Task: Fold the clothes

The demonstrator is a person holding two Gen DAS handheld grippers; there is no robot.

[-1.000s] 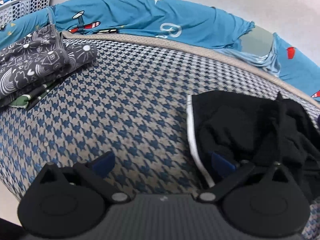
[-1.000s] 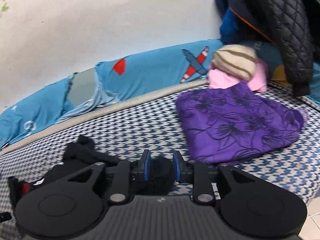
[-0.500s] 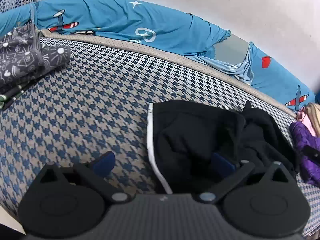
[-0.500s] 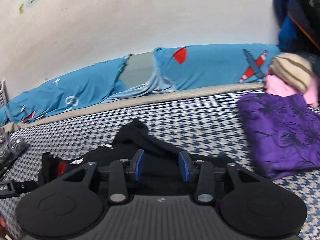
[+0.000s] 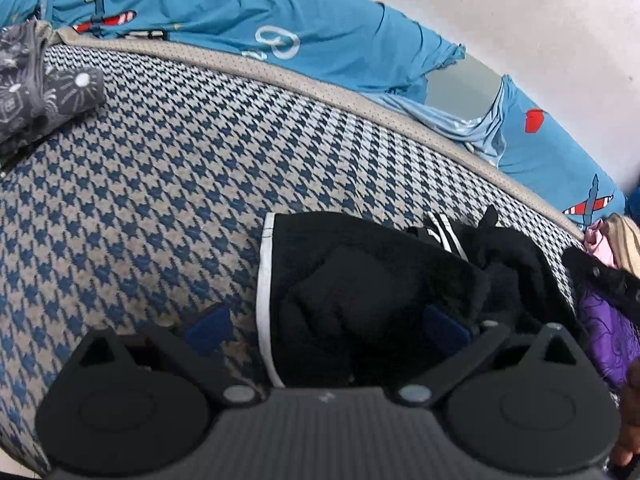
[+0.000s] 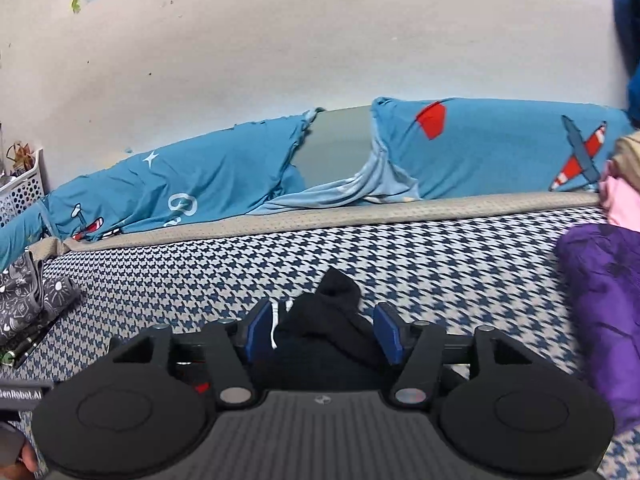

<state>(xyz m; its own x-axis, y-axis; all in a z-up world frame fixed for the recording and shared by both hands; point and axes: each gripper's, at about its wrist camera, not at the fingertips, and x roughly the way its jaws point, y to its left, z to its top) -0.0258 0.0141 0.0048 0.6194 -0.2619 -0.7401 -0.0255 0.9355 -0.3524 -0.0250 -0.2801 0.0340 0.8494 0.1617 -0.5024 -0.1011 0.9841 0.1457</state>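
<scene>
A black garment [image 5: 376, 292] with a white stripe along its left edge is seen lying crumpled on the houndstooth-patterned mattress [image 5: 168, 168], toward the near right part of the surface in the left wrist view. The left gripper [image 5: 326, 326] is held over it with its jaws spread wide: the left blue pad is seen over bare mattress just beside the white stripe, while the right pad lies against the black cloth, and nothing is clamped between them. In the right wrist view, the same black garment [image 6: 324, 320] is found bunched between the blue pads of the right gripper [image 6: 324, 334]; its jaws are opening, and a gap is visible between each pad and the cloth, so the fabric is no longer pinched. A folded grey patterned garment [image 5: 36, 88] is placed at the far left of the mattress, well apart from the black one. A purple floral garment [image 6: 600, 312] is seen at the right, with pink and beige cloth [image 6: 624, 184] behind it. Blue airplane-print bedding [image 6: 224, 184] is bunched along the far edge against the pale wall [image 6: 320, 40].
</scene>
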